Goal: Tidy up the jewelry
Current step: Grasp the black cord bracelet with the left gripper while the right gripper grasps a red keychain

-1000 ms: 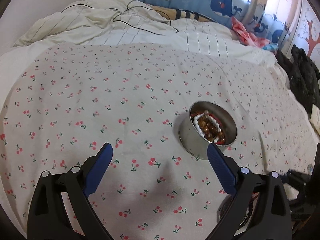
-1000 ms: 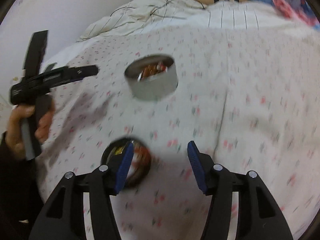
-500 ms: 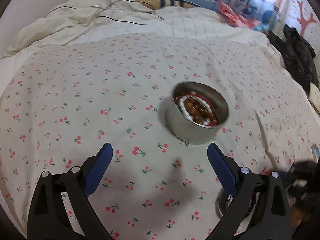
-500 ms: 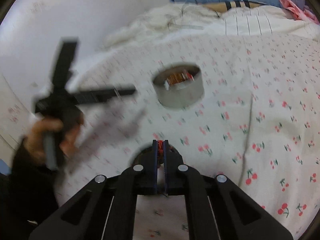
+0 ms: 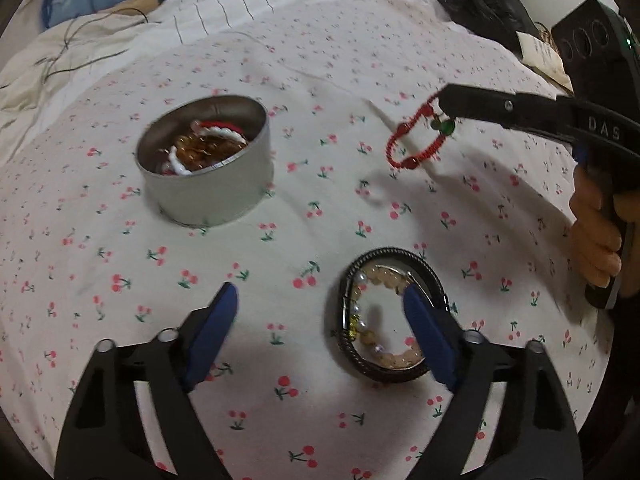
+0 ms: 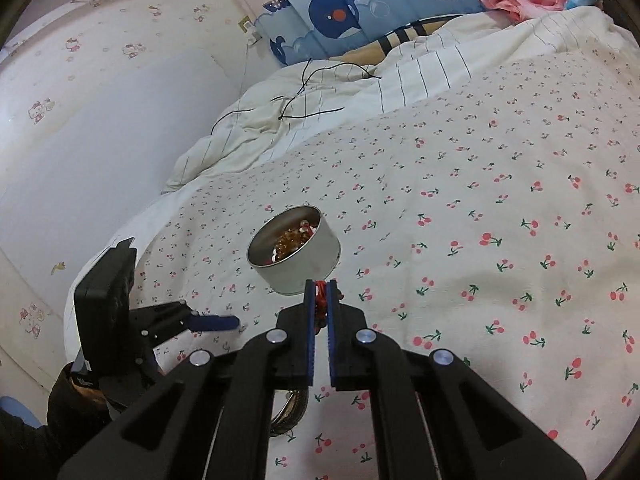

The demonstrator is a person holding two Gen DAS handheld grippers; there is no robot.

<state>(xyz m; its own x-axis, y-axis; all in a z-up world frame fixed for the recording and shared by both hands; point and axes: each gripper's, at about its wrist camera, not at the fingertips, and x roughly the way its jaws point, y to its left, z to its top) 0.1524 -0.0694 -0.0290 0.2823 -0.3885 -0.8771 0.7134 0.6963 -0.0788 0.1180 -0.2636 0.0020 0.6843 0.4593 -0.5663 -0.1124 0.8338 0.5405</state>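
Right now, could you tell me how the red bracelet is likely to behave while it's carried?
The red bracelet is probably floppy: it droops as a loose loop from the shut right gripper. Likely light, held by the fingertips alone. Its dangling green charm may swing.

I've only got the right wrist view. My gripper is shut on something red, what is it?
Observer: A red cord bracelet, dangling from your right gripper above the bedsheet.
Operator: What's in that dark thing below my gripper?
Observer: The oval tray holds a beaded bracelet with pearls.
Operator: Is the left gripper holding anything?
Observer: No, the left gripper is open and empty, with one finger over the tray.
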